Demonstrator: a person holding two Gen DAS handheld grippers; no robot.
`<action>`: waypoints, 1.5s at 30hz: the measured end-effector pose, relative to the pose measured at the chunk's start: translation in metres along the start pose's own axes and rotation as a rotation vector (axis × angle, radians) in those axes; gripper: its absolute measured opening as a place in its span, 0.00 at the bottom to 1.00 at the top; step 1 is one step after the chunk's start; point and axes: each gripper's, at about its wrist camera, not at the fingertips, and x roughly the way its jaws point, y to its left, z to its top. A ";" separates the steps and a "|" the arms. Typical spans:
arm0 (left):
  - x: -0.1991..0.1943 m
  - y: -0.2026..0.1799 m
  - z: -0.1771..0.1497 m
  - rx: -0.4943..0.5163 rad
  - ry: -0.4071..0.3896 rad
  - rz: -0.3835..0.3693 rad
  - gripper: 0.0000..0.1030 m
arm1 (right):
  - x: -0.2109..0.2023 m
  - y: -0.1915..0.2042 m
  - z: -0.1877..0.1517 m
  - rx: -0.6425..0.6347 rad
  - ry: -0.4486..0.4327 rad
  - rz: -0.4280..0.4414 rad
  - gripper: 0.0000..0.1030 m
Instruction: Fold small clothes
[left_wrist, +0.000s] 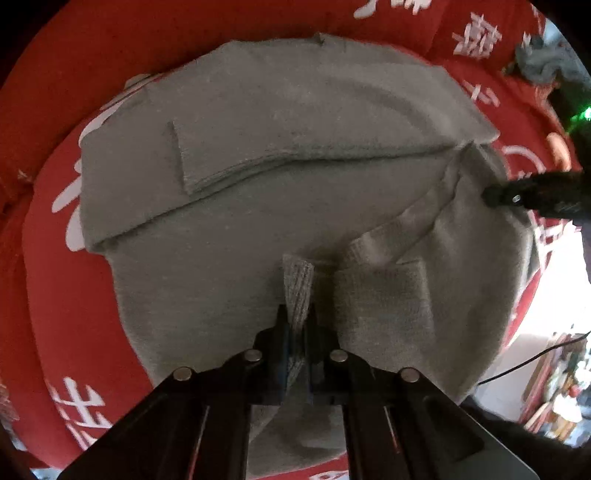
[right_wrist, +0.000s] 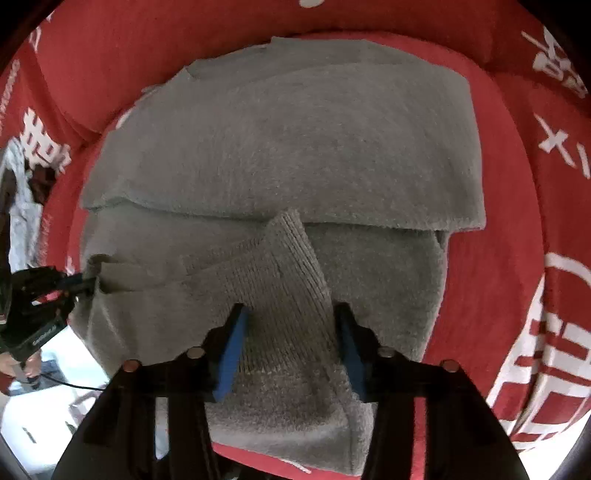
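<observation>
A grey knitted garment (left_wrist: 295, 155) lies partly folded on a red cloth with white characters (left_wrist: 55, 277). My left gripper (left_wrist: 297, 314) is shut on a raised pinch of the garment's ribbed edge (left_wrist: 295, 284). It also shows at the left of the right wrist view as the left gripper (right_wrist: 86, 284), holding the same edge. My right gripper (right_wrist: 291, 328) points down with its blue pads (right_wrist: 232, 343) against both sides of a bunched ribbed hem (right_wrist: 288, 280). In the left wrist view the right gripper (left_wrist: 493, 194) touches the garment's right side.
The red cloth (right_wrist: 517, 221) covers the whole surface around the garment (right_wrist: 280, 140). A dark crumpled cloth (left_wrist: 543, 59) lies at the far right. A black cable (left_wrist: 532, 362) and cluttered floor show beyond the near right edge.
</observation>
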 end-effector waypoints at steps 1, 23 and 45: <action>-0.008 0.004 -0.003 -0.033 -0.029 -0.025 0.07 | -0.001 0.003 -0.001 -0.016 -0.002 -0.011 0.06; -0.145 0.078 0.098 -0.222 -0.443 0.070 0.07 | -0.144 0.036 0.087 -0.177 -0.397 -0.232 0.06; 0.002 0.137 0.166 -0.439 -0.215 0.361 0.14 | 0.003 -0.062 0.162 0.106 -0.144 -0.158 0.19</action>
